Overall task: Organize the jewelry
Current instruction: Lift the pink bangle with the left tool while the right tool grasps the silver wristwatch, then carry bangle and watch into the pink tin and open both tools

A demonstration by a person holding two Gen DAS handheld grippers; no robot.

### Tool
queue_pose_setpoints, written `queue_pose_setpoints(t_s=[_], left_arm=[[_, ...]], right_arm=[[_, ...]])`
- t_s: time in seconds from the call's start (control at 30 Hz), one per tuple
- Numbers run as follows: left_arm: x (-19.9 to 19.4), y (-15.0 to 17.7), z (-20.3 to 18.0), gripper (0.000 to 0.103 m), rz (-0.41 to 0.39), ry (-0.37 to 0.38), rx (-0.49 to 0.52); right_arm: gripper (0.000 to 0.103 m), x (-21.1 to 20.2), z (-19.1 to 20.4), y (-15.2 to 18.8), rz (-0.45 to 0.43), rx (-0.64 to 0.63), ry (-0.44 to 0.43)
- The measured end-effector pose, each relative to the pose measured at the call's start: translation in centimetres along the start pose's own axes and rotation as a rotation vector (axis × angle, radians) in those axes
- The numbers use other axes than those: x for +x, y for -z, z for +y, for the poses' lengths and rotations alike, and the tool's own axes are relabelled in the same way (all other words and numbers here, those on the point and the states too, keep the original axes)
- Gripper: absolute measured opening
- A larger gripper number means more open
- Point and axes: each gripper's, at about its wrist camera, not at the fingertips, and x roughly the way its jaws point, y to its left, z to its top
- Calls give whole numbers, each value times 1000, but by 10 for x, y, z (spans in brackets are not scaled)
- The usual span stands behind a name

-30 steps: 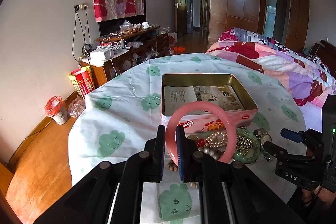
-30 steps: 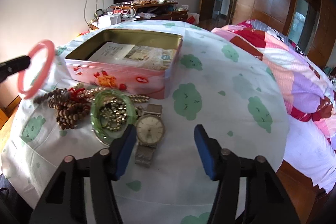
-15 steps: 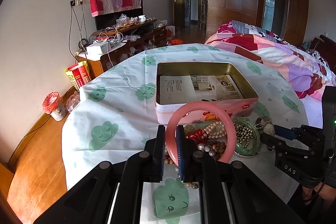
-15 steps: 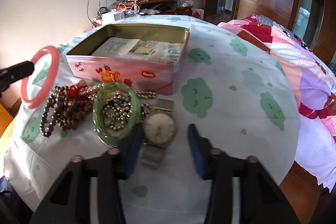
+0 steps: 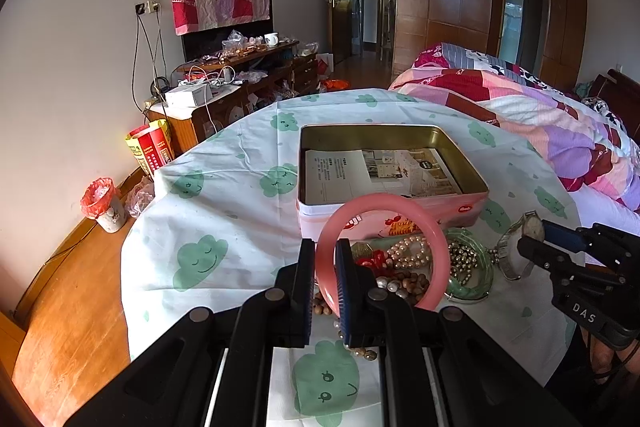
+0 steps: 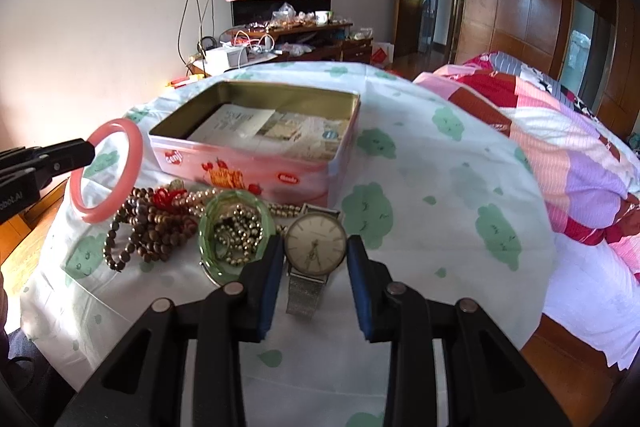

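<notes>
My left gripper (image 5: 323, 269) is shut on a pink bangle (image 5: 384, 205) and holds it above the table, in front of the open pink tin (image 5: 468, 167). The bangle also shows in the right wrist view (image 6: 132, 143). My right gripper (image 6: 314, 269) is shut on the wristwatch (image 6: 316, 241), its pads on both sides of the round face, and the watch is lifted and tilted in the left wrist view (image 5: 530, 227). A green bangle (image 6: 208, 223), metal beads (image 6: 236, 231), pearls and brown wooden beads (image 6: 154, 231) lie in front of the tin (image 6: 256, 179).
The tin holds printed paper (image 5: 360, 171). The round table has a white cloth with green clouds (image 5: 224, 211). A bed with a patchwork quilt (image 5: 540, 119) stands at the right. A cluttered wooden cabinet (image 5: 224, 95) and a small bin (image 5: 100, 203) stand at the left.
My right gripper moved forward around the watch, closed on its face and lifted it. My left gripper kept hold of the pink bangle, and its view shifted slightly.
</notes>
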Motion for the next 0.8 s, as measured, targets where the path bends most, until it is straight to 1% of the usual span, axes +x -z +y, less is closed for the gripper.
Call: queue_pose_setpoints(t_s=[0.33,0.5,0.57,0.8], left_arm=[[-3,-4,0,9,-6,3,0],[-2,-11,-2,9,-5,11,6],[0,-14,-3,9,4,27,11],[8,-37,-8,9,5,38,44]], right_arm=[[34,-15,-15,-12,-49,22,7],[34,-17,-14,-17,-64,7,1],[34,-17,-13,-20,-66,2,-7],[34,-13,-9,-39,-88,-24,-31]])
